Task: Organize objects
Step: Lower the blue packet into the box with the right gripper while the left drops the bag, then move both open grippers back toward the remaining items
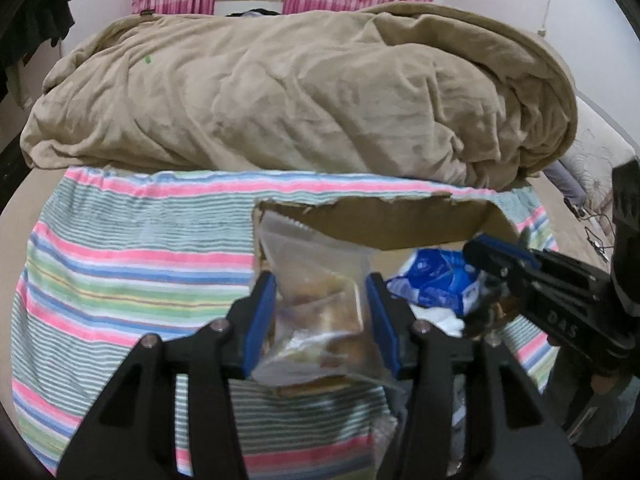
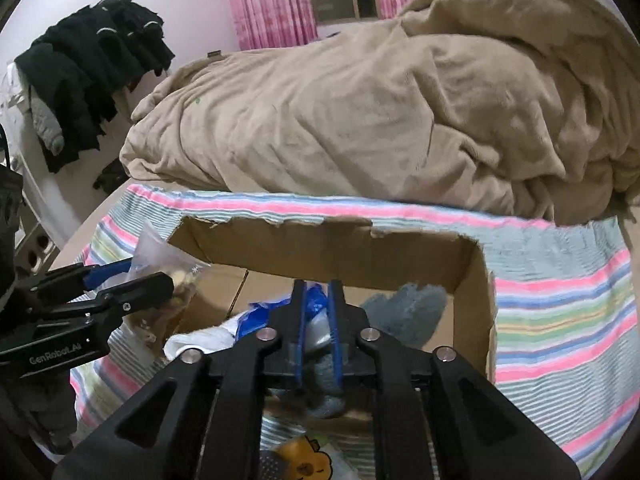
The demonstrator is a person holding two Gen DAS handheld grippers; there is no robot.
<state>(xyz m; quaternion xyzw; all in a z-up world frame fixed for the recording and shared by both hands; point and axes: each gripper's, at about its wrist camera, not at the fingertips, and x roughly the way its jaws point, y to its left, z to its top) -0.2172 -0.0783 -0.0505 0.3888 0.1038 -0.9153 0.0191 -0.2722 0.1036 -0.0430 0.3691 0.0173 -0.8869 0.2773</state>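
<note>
— What is held by the left gripper?

— A clear snack bag is clamped between its blue pads, at the left edge of the cardboard box.

— And the right gripper?

— Its jaws are narrowed over the box; a grey sock is seen between them, though whether it is gripped cannot be told. A blue-and-white packet and a grey fluffy cloth are seen inside.

— Beyond that?

— The box is set on a striped sheet; a tan blanket is heaped behind.

Both views are dim with soft, even indoor light and only faint shadows. Fisheye distortion bends the edges into dark corners. Close foreground parts look blurred and smeared.
</note>
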